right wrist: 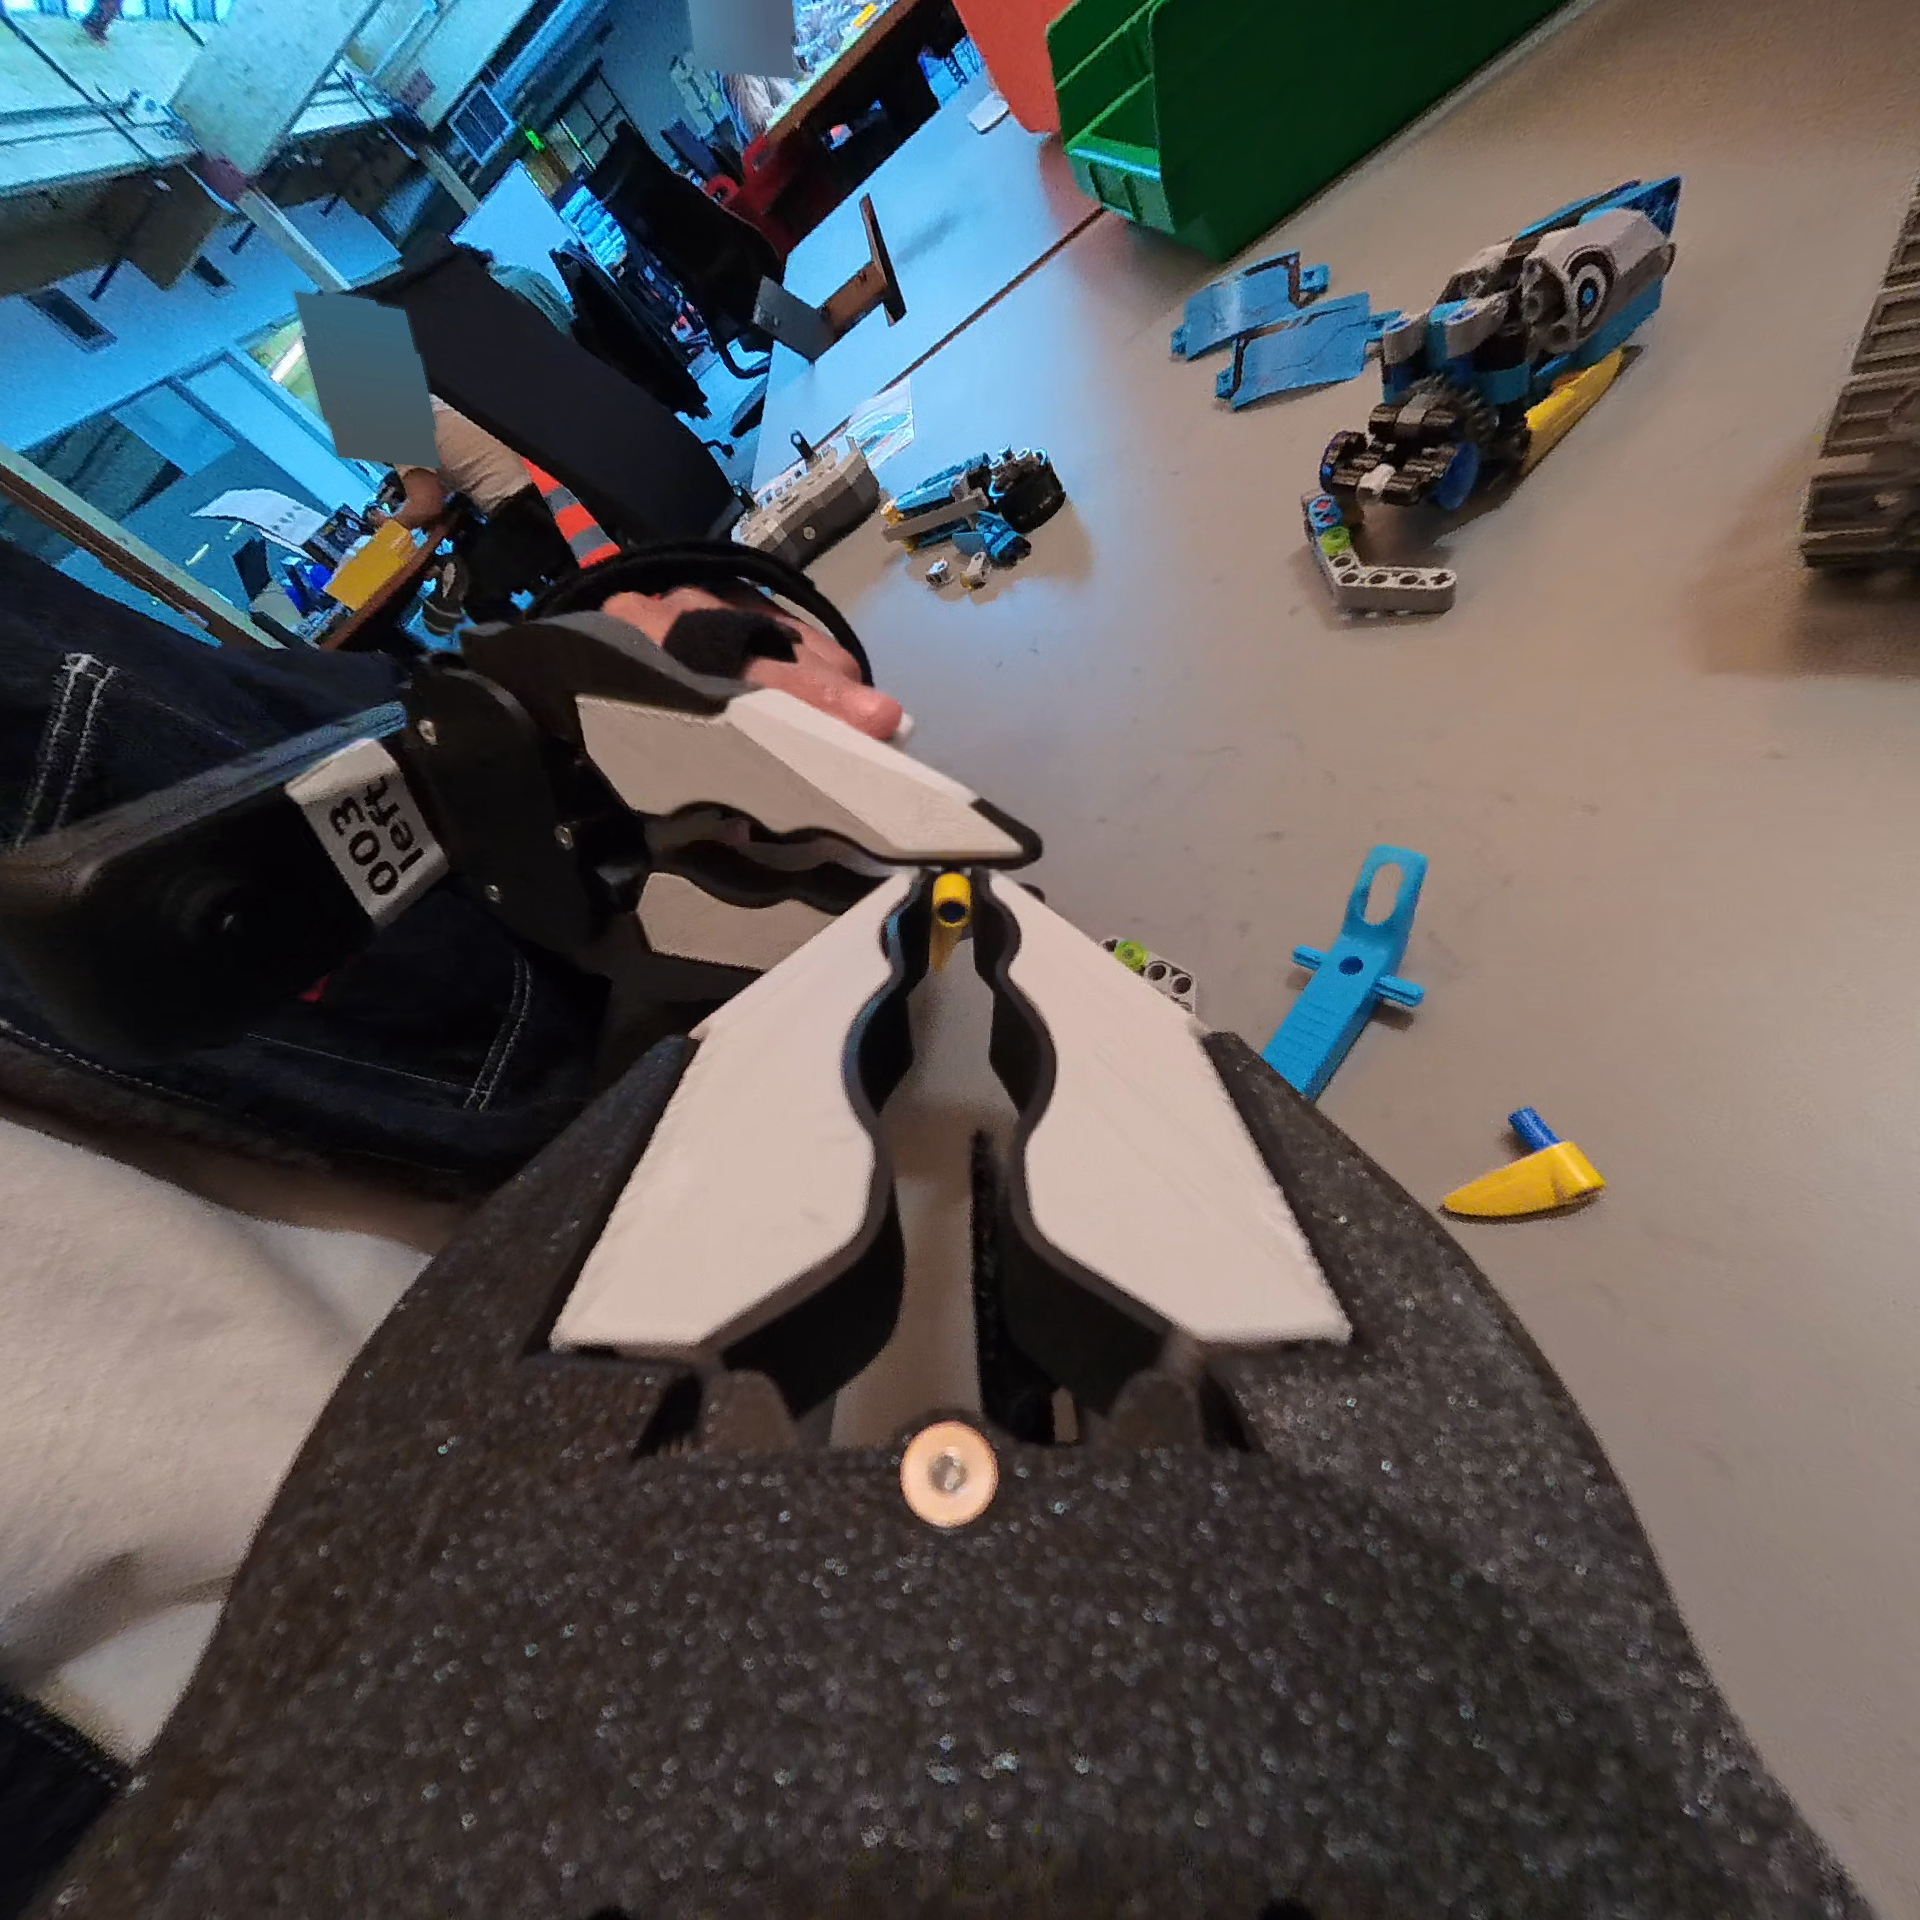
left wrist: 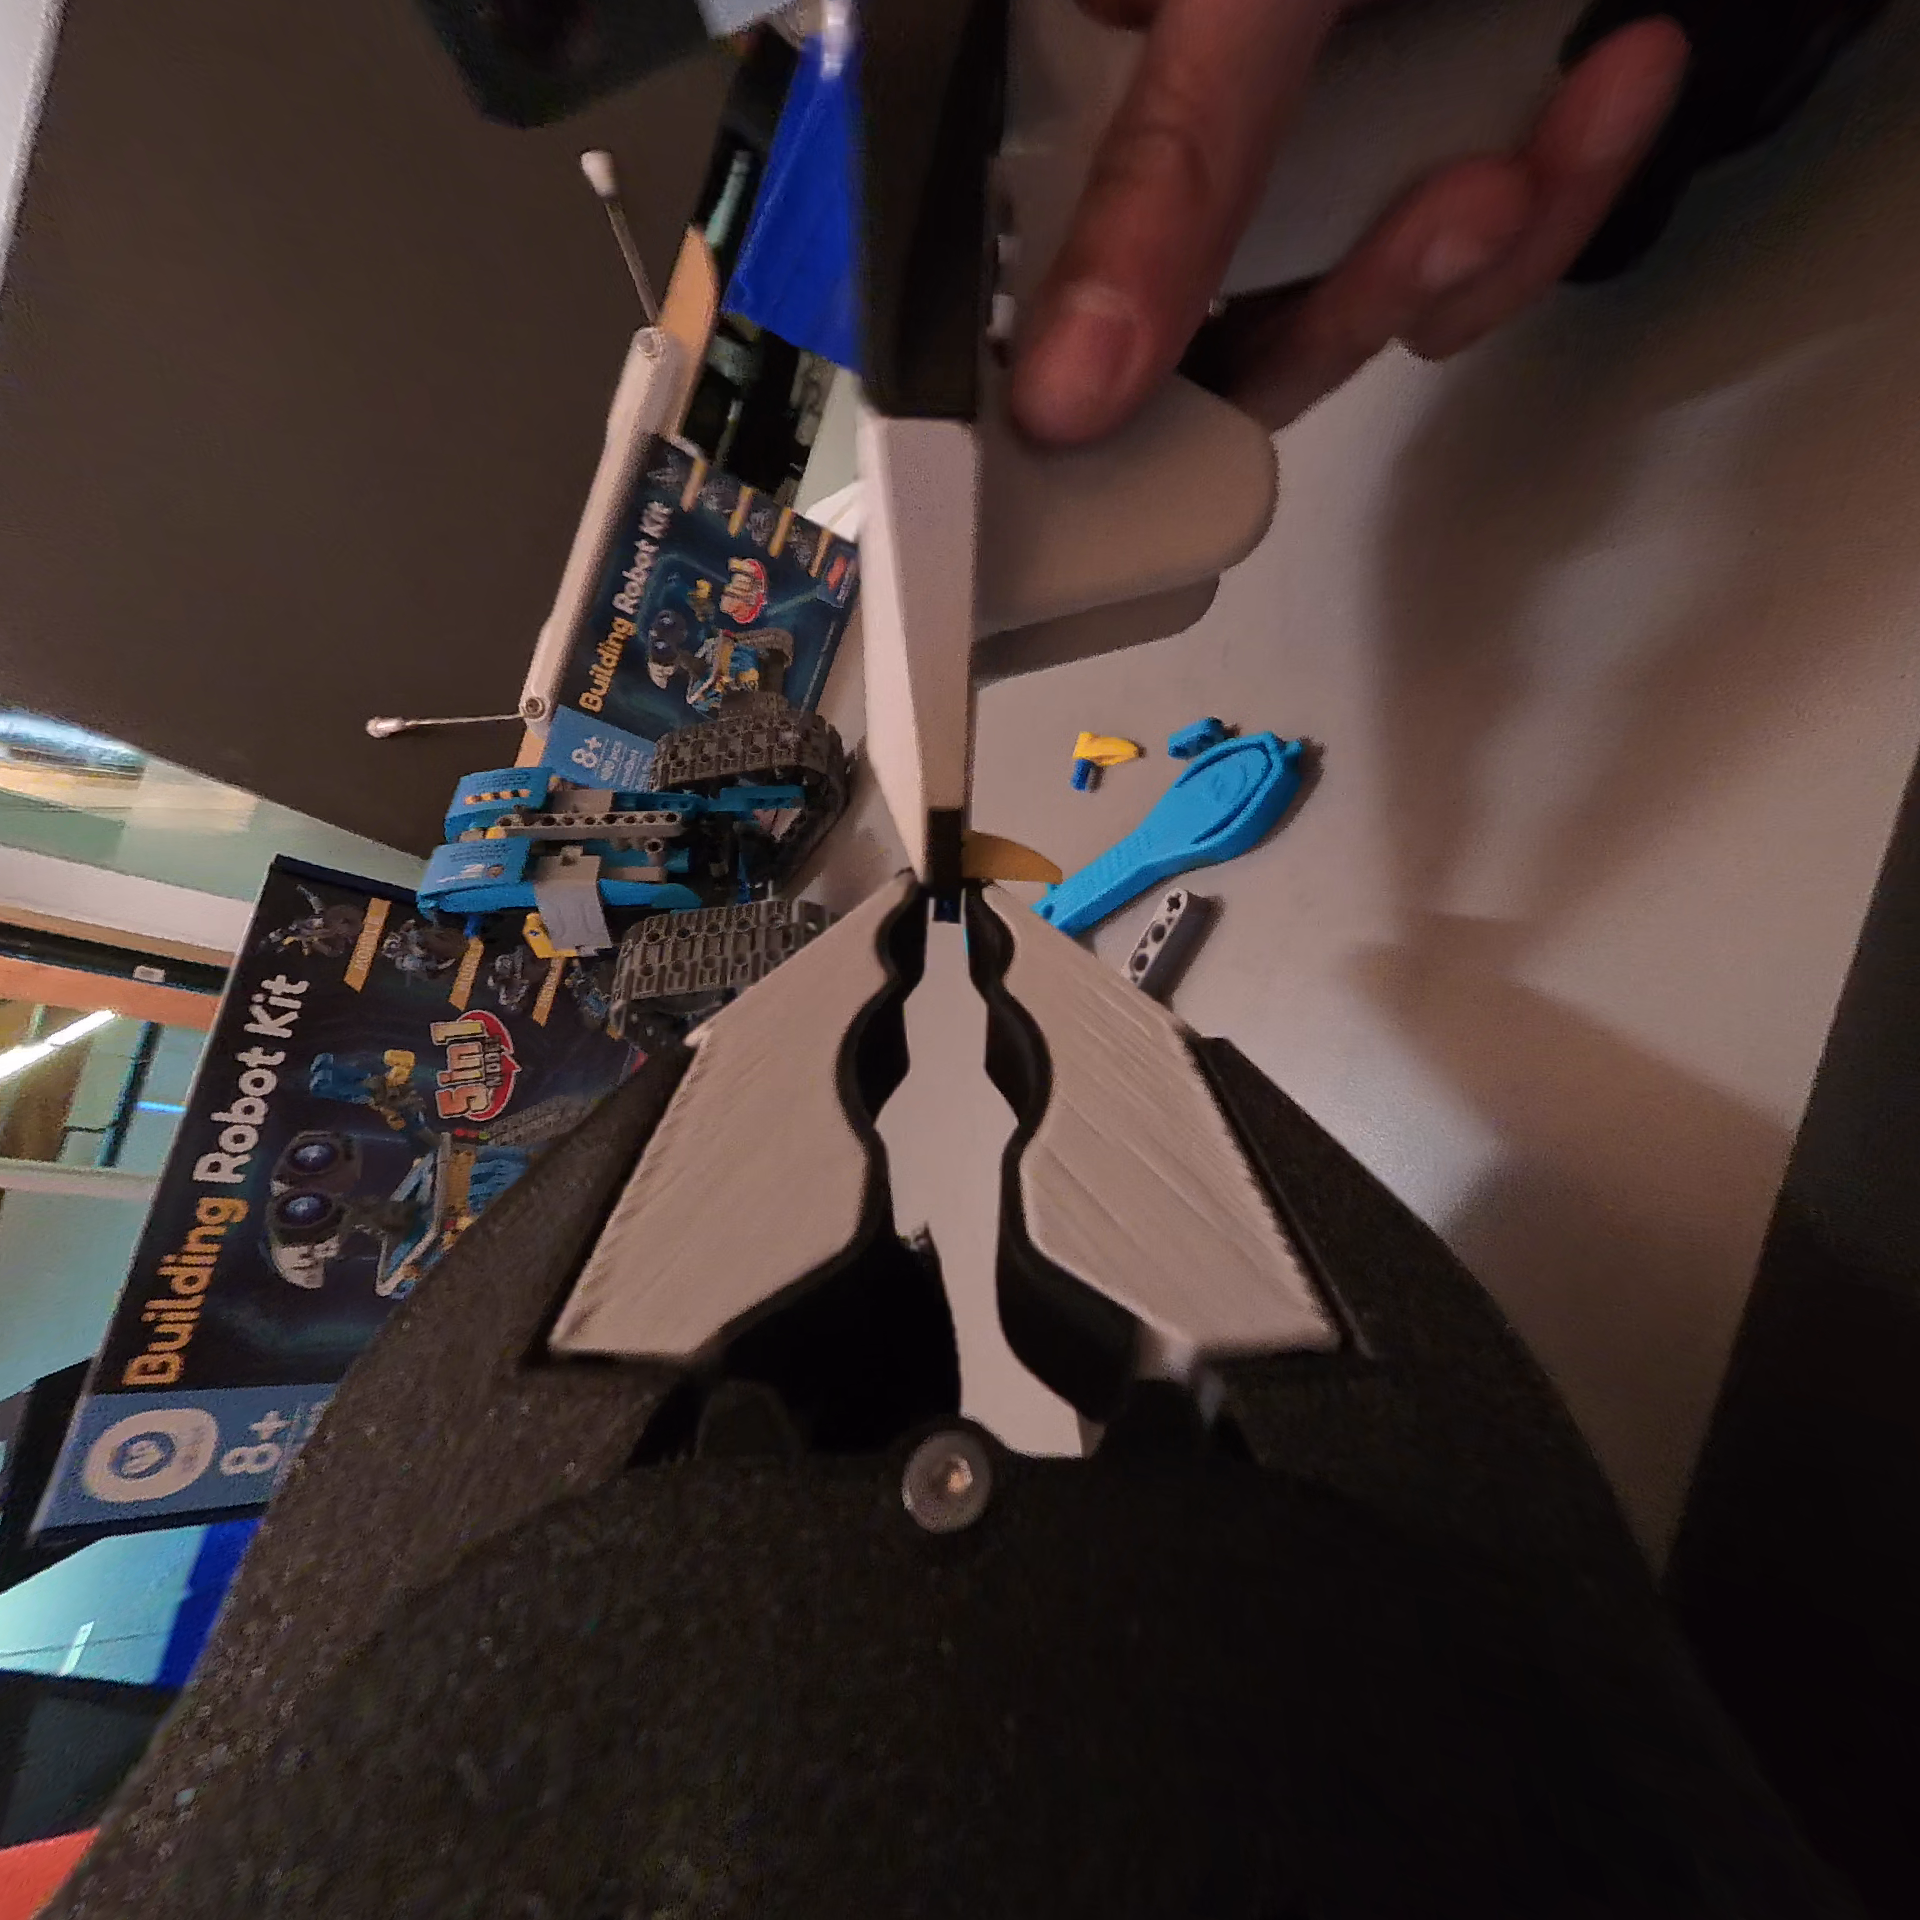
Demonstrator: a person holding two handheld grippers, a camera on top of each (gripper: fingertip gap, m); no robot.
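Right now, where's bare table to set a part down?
Free: the grey table between the small parts cluster and the blue lever tool; also right of the yellow wedge. Crowded: around the half-built robot, green bin and both grippers' tips.

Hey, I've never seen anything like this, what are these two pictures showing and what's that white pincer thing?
Those white pincers are hand-held grippers, one in each of a person's hands, each with a camera looking along its two fingers. In the left camera's picture, the left gripper is shut on a small blue peg; the right gripper comes in from above, meeting it tip to tip. In the right camera's picture, the right gripper pinches a yellow piece. On the grey table lie toy building parts: a blue lever tool, a yellow wedge, a half-built robot and a green bin.
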